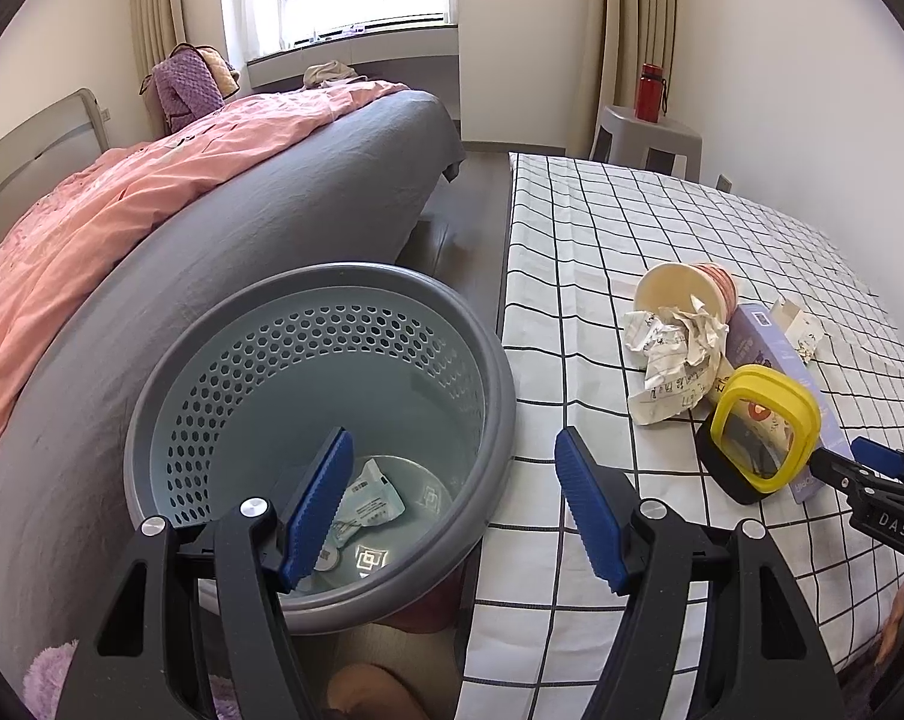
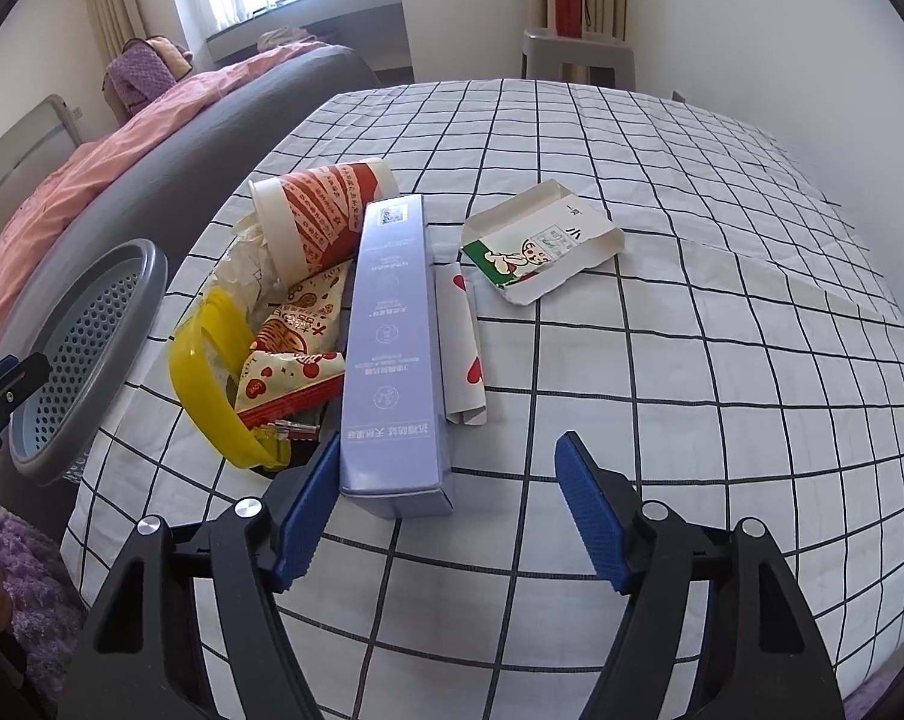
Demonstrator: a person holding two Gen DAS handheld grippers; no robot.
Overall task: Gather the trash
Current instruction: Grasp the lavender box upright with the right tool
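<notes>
The left gripper (image 1: 454,510) stands open and empty over the perforated round plastic bin (image 1: 224,360). The right gripper (image 2: 446,510), spread and empty, brackets the near end of a smooth lavender cardboard box (image 2: 392,348); left of its fingers lie a ribbed-print paper cup (image 2: 320,210) and a yellow-rimmed container (image 2: 212,384).

Both the left tool (image 1: 454,510) and right tool (image 2: 449,510) gape, gripping nothing.

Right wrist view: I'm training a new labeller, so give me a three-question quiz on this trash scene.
1. True or false: the lavender box lies flat on the checked cloth.
2. The paper cup is: A upright, B tipped on its side, C in the bin.
3. What already lies in the grey bin?

Key: 1 true. 2 B. 3 A small white wrapper.
</notes>
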